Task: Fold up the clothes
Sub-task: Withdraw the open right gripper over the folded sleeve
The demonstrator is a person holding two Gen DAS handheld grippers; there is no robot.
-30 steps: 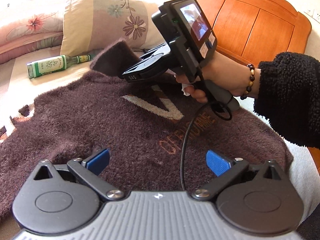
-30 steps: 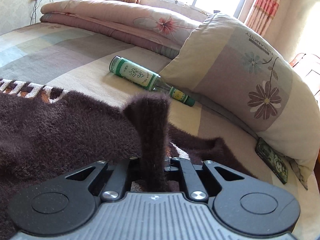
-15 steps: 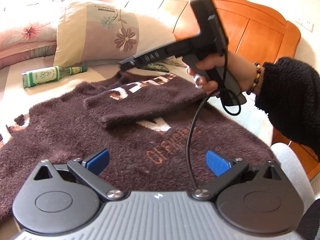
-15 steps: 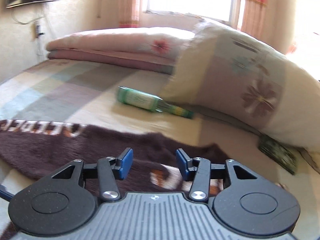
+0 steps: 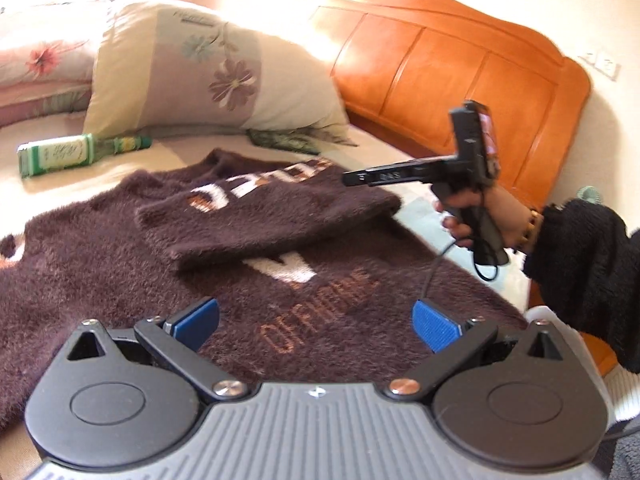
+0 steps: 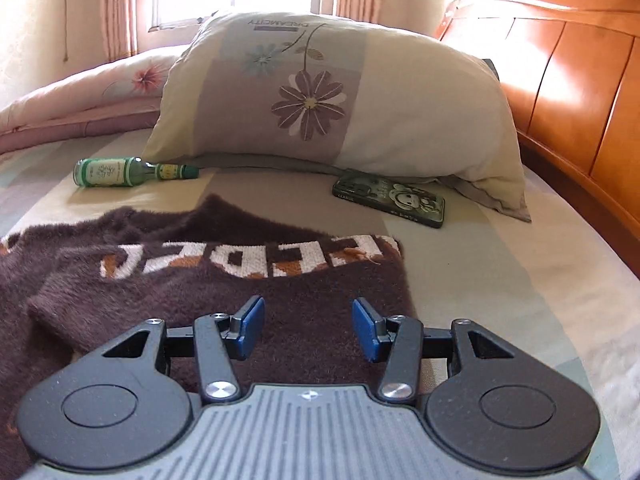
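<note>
- A bed [image 6: 500,280] with a patchwork-toned cover fills the room's foreground, backed by an orange wooden headboard [image 5: 448,60] with carved scrollwork along its top.
- A dark brown fuzzy sweater [image 5: 120,264] lies spread flat on the bed, one sleeve [image 5: 260,216] folded across its chest; the sleeve carries block lettering in white and orange, seen upside down and not fully legible, and faded orange lettering on the chest cannot be made out.
- A large floral pillow [image 6: 328,92], printed "DREAMCITY" upside down near its top edge, leans by the headboard, with a folded pink quilt [image 6: 80,100] beside it.
- The left gripper [image 5: 316,320] hovers over the sweater's chest, blue pads wide apart, nothing between them.
- The right gripper [image 6: 308,328], gripped by a hand [image 5: 472,212] in a black fleece sleeve with a beaded bracelet, hangs over the sleeve's end; its jaws have just been opening and stand partly parted, clear of the fabric.
- A phone [image 6: 390,198] in a green cartoon case marked "CLASSIC" lies at the pillow's foot.
- A green glass bottle [image 6: 128,170] rests on its side near the sweater's collar, label unreadable.
</note>
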